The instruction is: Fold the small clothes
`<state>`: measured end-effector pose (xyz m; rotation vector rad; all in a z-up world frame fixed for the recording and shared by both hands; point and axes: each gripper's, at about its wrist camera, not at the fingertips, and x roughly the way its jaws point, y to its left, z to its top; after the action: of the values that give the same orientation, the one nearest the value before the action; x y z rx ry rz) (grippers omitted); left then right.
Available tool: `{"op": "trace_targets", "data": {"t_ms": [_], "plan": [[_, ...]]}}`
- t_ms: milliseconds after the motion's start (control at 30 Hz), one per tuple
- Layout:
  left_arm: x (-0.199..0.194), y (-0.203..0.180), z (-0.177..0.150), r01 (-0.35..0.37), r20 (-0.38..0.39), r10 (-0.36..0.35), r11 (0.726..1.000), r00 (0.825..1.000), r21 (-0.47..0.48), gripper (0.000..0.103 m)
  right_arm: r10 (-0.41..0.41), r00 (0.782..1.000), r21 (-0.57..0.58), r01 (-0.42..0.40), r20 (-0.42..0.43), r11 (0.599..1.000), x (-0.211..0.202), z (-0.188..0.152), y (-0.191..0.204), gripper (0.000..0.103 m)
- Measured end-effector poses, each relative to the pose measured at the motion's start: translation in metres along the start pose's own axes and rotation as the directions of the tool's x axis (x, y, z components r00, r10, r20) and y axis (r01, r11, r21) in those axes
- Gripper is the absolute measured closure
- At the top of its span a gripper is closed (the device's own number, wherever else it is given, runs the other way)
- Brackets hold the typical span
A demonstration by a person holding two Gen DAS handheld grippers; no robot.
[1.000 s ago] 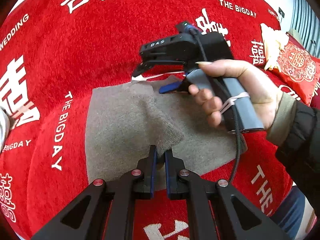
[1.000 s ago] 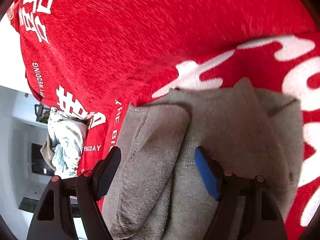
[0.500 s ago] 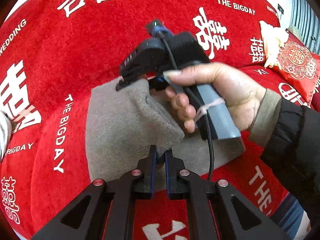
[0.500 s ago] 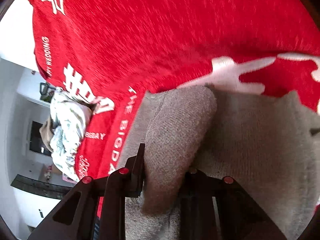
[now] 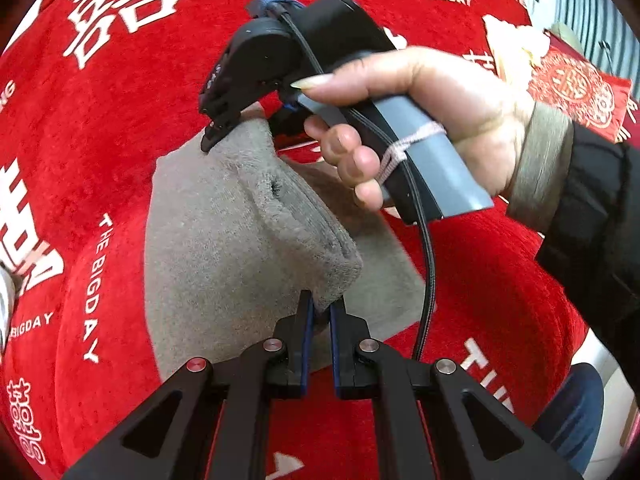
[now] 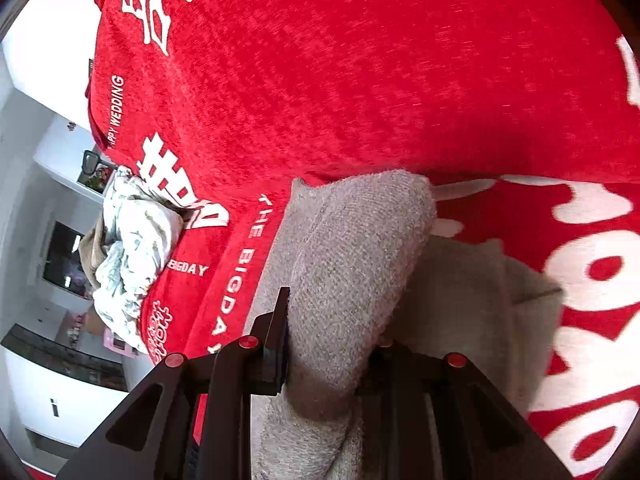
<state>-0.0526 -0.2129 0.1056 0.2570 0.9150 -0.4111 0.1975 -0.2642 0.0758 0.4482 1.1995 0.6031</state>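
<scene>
A small grey-beige knit garment (image 5: 224,248) lies on the red printed cover (image 5: 120,128). My left gripper (image 5: 320,308) is shut on the near end of a folded edge of the garment and holds it raised. My right gripper (image 5: 224,128), held in a hand, is shut on the far end of the same fold. In the right wrist view the thick grey fold (image 6: 352,264) fills my right gripper (image 6: 328,340), and its right finger is hidden behind the cloth. The fold is lifted off the lower layer (image 6: 480,300).
A crumpled white patterned cloth pile (image 6: 132,248) lies at the cover's far edge. A red embroidered cushion (image 5: 572,92) and a pale cloth (image 5: 512,44) sit at the back right. A black cable (image 5: 428,280) hangs from the right gripper's handle.
My right gripper came down open over the fold's far end, shut on it and lifted it. My left gripper stayed shut on the near end. The raised fold now stands higher.
</scene>
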Motion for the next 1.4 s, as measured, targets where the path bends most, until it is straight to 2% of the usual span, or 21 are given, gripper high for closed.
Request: {"op": "trace_targets", "data": {"t_ms": [200,433,700,800,933,1100,1167,1267,1300,1333,1367,1400], "plan": [[0.01,-0.025,0.011,-0.007,-0.025,0.008,0.999,1.0,0.042,0.094,-0.022,1.0,-0.008,0.022,0.002,1.0,-0.017,-0.001,-0.018,0.079],[0.015,-0.032,0.017,-0.001,-0.039,0.003,0.998,0.999,0.055,0.094,-0.022,1.0,-0.021,0.022,0.016,1.0,-0.022,-0.001,-0.023,0.079],[0.049,-0.046,0.005,0.01,-0.123,0.004,0.994,0.992,0.112,0.094,-0.112,0.992,0.047,0.115,-0.048,0.992,0.005,-0.018,-0.067,0.079],[0.052,-0.05,0.005,0.001,-0.127,0.014,0.993,0.992,0.122,0.094,-0.09,0.995,0.078,0.093,-0.037,0.993,0.004,-0.023,-0.077,0.079],[0.036,-0.054,0.01,0.01,-0.075,0.0,0.991,0.997,0.132,0.094,-0.069,0.998,0.045,0.069,0.006,0.997,-0.012,-0.019,-0.068,0.079],[0.061,-0.052,0.006,0.028,-0.138,-0.012,0.993,0.99,0.115,0.094,-0.117,0.993,0.052,0.118,-0.022,0.992,-0.005,-0.022,-0.079,0.079],[0.066,-0.053,0.004,0.018,-0.133,-0.001,0.992,0.991,0.122,0.094,-0.105,0.994,0.079,0.106,-0.014,0.991,-0.001,-0.027,-0.088,0.078],[0.063,-0.049,0.005,0.041,-0.124,-0.027,0.993,0.992,0.111,0.094,-0.094,0.995,0.104,0.092,0.013,0.99,-0.005,-0.029,-0.09,0.069],[0.063,-0.045,0.005,0.053,-0.132,-0.04,0.994,0.99,0.098,0.093,-0.092,0.996,0.112,0.09,0.016,0.99,-0.008,-0.03,-0.09,0.063],[0.062,-0.04,0.005,0.065,-0.138,-0.054,0.995,0.989,0.081,0.089,-0.095,0.995,0.126,0.091,0.021,0.988,-0.014,-0.03,-0.09,0.054],[0.06,-0.033,0.005,0.086,-0.148,-0.078,0.995,0.986,0.053,0.065,-0.107,0.994,0.13,0.102,0.034,0.986,-0.021,-0.031,-0.09,0.048],[0.057,-0.027,0.006,0.101,-0.151,-0.095,0.994,0.984,0.033,0.045,-0.131,0.99,0.128,0.123,0.05,0.984,-0.027,-0.033,-0.088,0.034]]}}
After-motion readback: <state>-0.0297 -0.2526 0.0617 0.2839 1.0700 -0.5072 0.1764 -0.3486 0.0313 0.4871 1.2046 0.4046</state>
